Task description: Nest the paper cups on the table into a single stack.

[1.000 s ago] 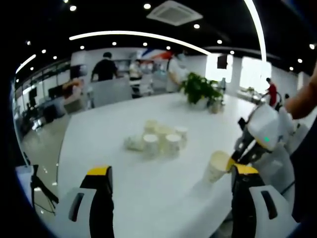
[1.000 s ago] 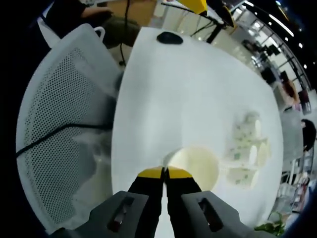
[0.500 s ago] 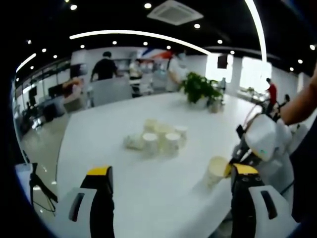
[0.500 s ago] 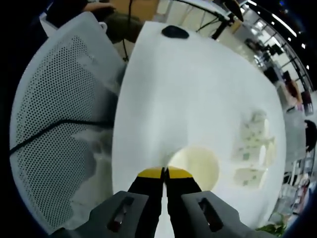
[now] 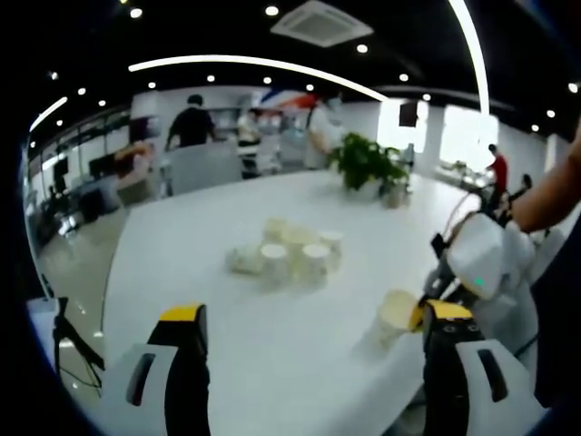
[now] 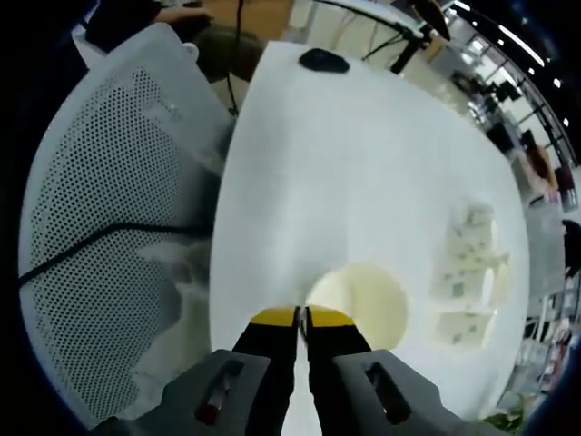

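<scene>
While my right gripper pinches the rim of one paper cup, that cup sits near the edge of the white table, just past my yellow tips. Its open mouth faces up at me. My right jaws are squeezed almost together on the thin rim.

My left gripper has its jaws wide apart and holds nothing. Between them, out toward the middle of the table, I see the other paper cups bunched close together. A mesh chair stands beside the table edge.
</scene>
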### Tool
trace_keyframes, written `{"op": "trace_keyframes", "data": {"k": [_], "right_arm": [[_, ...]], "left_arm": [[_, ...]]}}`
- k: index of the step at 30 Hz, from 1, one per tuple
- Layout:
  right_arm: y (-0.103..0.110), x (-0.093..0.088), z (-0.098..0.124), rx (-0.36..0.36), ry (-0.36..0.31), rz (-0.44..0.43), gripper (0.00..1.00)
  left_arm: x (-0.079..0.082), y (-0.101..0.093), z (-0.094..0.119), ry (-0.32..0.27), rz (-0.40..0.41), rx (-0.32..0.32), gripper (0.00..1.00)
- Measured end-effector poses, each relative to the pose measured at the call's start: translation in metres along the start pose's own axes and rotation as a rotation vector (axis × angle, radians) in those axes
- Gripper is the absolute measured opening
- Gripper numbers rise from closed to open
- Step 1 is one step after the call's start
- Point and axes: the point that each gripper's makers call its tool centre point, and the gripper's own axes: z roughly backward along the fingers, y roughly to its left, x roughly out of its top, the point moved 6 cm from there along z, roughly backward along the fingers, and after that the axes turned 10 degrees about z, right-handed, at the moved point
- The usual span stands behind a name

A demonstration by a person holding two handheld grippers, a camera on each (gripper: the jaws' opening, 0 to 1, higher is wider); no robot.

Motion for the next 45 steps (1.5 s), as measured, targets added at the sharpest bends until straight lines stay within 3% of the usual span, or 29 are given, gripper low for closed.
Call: {"op": "trace_keyframes", "data": {"k": [2,7,10,13,21,27,28,31,34,39,41,45], "right_arm": [[0.0,-0.001,0.002,-0.002,-0.011,0.011,0.1],[-0.008,0.0,0.015,0.003,-0.067,-0.057,0.16],[-0.015,0.005,0.03,0.007,-0.145,-0.116,0.22],[-0.025,0.006,0.05,-0.007,-0.211,-0.135,0.31],[-0.075,-0.019,0.11,-0.165,-0.34,-0.28,0.41],[-0.087,-0.048,0.137,-0.272,-0.403,-0.351,0.44],[-0.089,-0.053,0.142,-0.32,-0.419,-0.353,0.45],[-0.088,-0.06,0.147,-0.367,-0.464,-0.392,0.55],[-0.084,-0.072,0.148,-0.428,-0.491,-0.456,0.57],[-0.074,-0.084,0.143,-0.469,-0.55,-0.521,0.69],[-0.071,-0.09,0.141,-0.5,-0.557,-0.561,0.76],[-0.064,-0.103,0.139,-0.525,-0.554,-0.654,0.81]], "left_arm": [[0.0,-0.001,0.001,-0.002,0.0,0.0,0.97],[-0.002,-0.001,0.002,-0.003,0.002,-0.002,0.97],[-0.002,-0.003,0.002,-0.007,0.001,-0.004,0.98],[0.005,-0.003,0.004,-0.059,-0.031,0.007,0.98],[0.012,-0.002,0.003,-0.052,-0.043,0.009,0.98],[0.017,-0.006,0.002,-0.062,-0.05,0.012,0.98],[0.017,-0.007,0.002,-0.064,-0.047,0.014,0.98],[0.015,-0.004,0.0,-0.07,-0.041,0.019,0.98],[0.011,-0.004,-0.002,-0.065,-0.032,0.017,0.98],[0.01,-0.003,-0.004,-0.078,-0.026,-0.015,0.98],[0.012,0.005,-0.005,-0.103,-0.065,0.009,0.98],[0.013,0.015,-0.008,-0.114,-0.009,-0.024,0.98]]}}
